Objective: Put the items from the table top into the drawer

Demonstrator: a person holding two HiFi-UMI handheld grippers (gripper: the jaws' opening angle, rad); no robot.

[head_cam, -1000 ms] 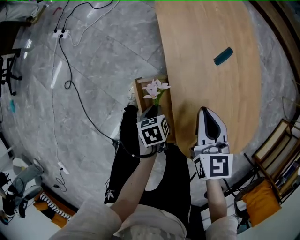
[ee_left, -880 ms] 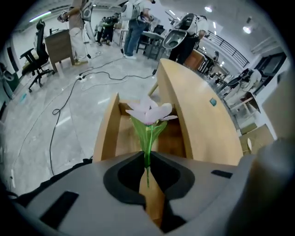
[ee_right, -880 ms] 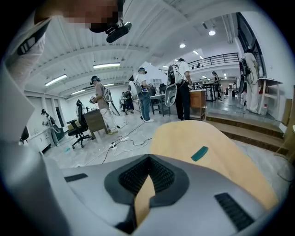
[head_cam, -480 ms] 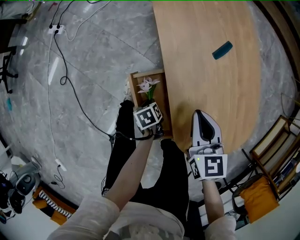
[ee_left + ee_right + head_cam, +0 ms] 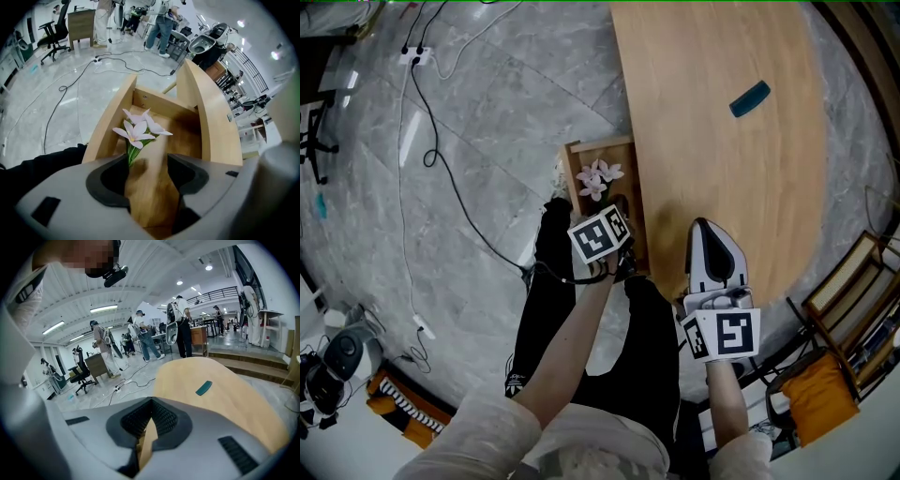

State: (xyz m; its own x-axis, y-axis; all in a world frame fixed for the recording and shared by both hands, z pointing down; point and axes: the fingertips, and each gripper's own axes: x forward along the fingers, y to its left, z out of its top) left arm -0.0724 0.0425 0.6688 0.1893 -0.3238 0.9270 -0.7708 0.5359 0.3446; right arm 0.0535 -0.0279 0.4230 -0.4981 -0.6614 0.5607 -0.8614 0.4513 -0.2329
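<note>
Left gripper (image 5: 149,176): I see its jaws standing apart. They have just been opening, and the pads press on nothing.
Flower (image 5: 138,131): it is inside the open drawer (image 5: 108,123), just ahead of the left gripper and closer to its left-hand jaw.
Flower's direction: the long axis runs almost straight away from the gripper. The pale pink blossoms are at the far end and the green stem comes back toward the jaws.
Hidden: the stem's lower end drops behind the left-hand jaw, so I cannot tell whether it touches the pad or the drawer floor. The gripper body cuts off the drawer's near end.
Right gripper (image 5: 149,427): its jaws are closed together on nothing, above the near edge of the wooden table (image 5: 722,178).
Teal bar (image 5: 204,388): it lies on the table well ahead of the right gripper, slanted across its line. It is too small for me to identify.
</note>
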